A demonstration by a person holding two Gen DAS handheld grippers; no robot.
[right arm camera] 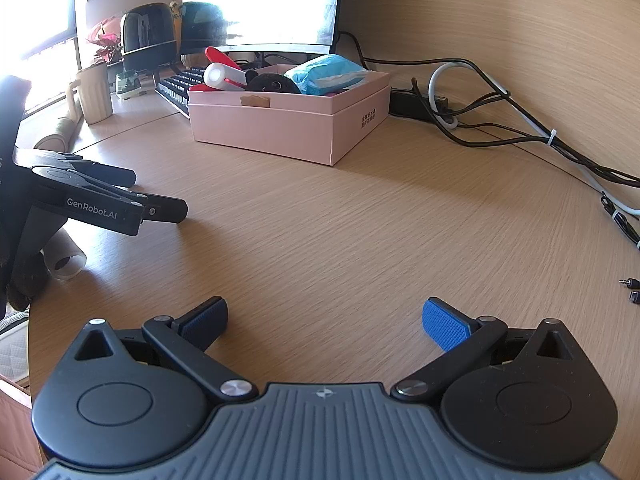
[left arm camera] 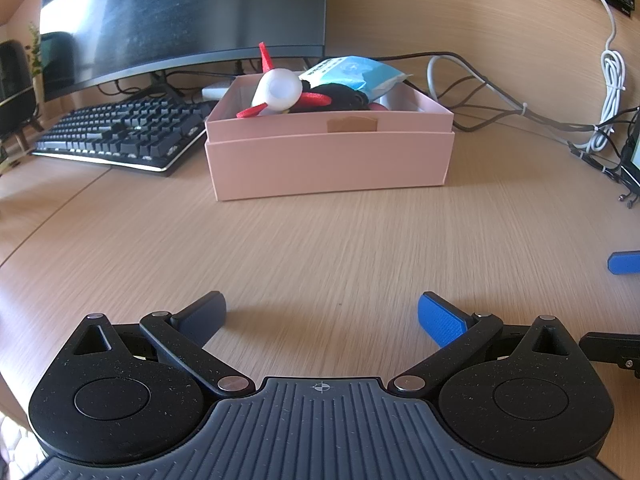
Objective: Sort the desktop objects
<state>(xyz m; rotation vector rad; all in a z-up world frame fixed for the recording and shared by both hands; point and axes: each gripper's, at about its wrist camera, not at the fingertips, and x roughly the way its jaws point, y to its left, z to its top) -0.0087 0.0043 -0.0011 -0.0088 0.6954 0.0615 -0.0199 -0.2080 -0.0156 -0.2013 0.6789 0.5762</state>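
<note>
The sorting looks all but finished to me: the one pink box [left arm camera: 328,160] stands on the worktop [left arm camera: 320,240] in front of the monitor [left arm camera: 180,12], and whatever was loose appears to be inside it already. I count one white-and-red handheld fan [left arm camera: 280,88] poking up at the left, one black soft thing [left arm camera: 340,100] in the middle, and one blue-and-white packet [left arm camera: 356,74] lying across the back, with perhaps something pink under it that I cannot make out. The bare wood between the box and the tools holds nothing left to pick up, so I judge little or nothing remains, unless the small plugs [right arm camera: 630,288] at the far right edge count. The left gripper [left arm camera: 322,316] hovers low over the worktop with its fingers spread wide and nothing between them; the right gripper [right arm camera: 324,320] is the same, fingers apart and bare. One keyboard [left arm camera: 120,132] sits left of the box, and a tangle of cables [left arm camera: 520,112] trails off to its right.
</note>
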